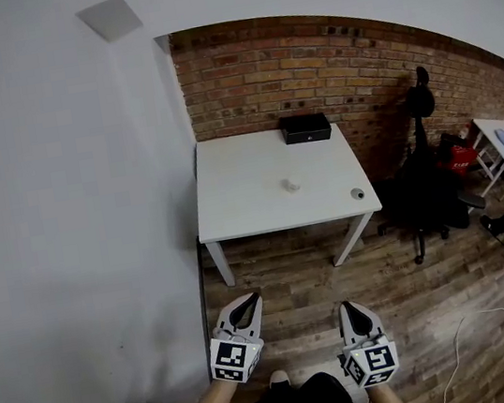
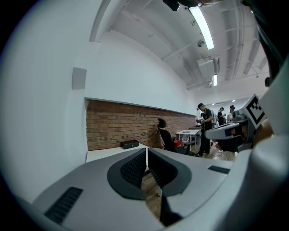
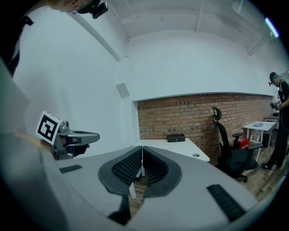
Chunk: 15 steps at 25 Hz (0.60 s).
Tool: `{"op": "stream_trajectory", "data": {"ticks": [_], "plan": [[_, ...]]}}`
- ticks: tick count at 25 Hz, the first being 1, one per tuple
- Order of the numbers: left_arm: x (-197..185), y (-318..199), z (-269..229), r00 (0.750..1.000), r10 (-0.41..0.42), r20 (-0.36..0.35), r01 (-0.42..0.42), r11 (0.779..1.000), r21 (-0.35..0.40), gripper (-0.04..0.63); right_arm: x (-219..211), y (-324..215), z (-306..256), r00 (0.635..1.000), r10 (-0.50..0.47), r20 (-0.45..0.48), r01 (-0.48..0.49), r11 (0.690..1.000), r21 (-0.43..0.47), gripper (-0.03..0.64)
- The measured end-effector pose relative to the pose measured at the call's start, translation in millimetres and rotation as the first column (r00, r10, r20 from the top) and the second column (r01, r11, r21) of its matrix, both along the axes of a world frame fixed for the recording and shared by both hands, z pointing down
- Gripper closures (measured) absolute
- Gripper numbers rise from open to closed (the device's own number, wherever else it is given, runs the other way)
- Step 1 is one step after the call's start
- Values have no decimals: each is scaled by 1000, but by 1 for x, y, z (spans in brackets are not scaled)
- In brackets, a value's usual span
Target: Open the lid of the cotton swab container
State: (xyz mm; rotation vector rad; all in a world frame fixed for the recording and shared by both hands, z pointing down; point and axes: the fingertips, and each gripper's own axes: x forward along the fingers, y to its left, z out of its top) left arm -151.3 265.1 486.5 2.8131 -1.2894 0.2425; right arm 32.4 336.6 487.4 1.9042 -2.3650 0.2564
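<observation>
A small pale container (image 1: 289, 184) stands near the middle of the white table (image 1: 242, 197), too far off to make out its lid. Both grippers hang low over the wooden floor, well short of the table's front edge. My left gripper (image 1: 246, 301) is shut with nothing in it, and its ribbed pads meet in the left gripper view (image 2: 147, 151). The right gripper (image 1: 345, 306) is likewise shut and empty, jaws together in the right gripper view (image 3: 142, 150). Each gripper points toward the table.
A black box (image 1: 305, 128) sits at the table's back edge by the brick wall, a small round grey object (image 1: 357, 194) near its front right corner. A black office chair (image 1: 424, 178) stands right of the table. People (image 2: 205, 128) stand around further desks.
</observation>
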Motion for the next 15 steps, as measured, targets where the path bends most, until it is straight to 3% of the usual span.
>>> {"op": "stream_trajectory", "data": {"ticks": [15], "plan": [[25, -55, 21, 1000, 31, 7, -30, 999, -45, 575, 15, -52, 11, 999, 13, 30, -12, 1000, -15, 595]]}}
